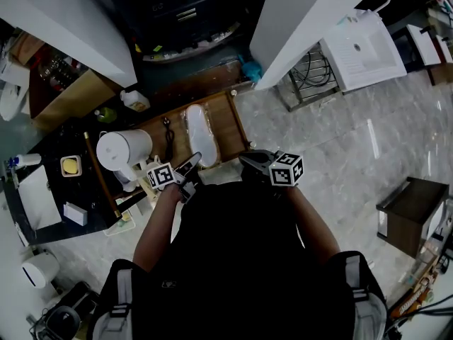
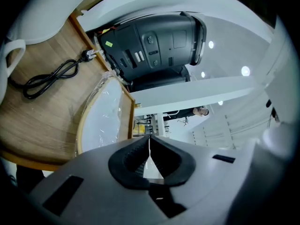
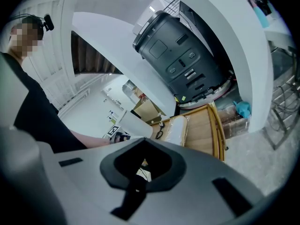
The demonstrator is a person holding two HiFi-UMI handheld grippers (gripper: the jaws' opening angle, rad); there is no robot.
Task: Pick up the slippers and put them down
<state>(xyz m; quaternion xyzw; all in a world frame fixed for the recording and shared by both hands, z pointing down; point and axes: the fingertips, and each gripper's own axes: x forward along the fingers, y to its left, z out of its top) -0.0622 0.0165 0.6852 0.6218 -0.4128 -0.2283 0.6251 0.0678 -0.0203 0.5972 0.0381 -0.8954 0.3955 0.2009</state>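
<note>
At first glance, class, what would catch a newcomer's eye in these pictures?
The white plastic-wrapped slippers lie on the wooden tray, beside a black cord. Left of them in the head view stands a white jug, and beyond the tray sits a big dark grey machine. The left gripper and right gripper, each bearing a marker cube, hang at the tray's near edge.

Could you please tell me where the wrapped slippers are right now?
In the head view, the slippers lie on the wooden tray at upper centre, just right of the black cable and the white kettle.
</note>
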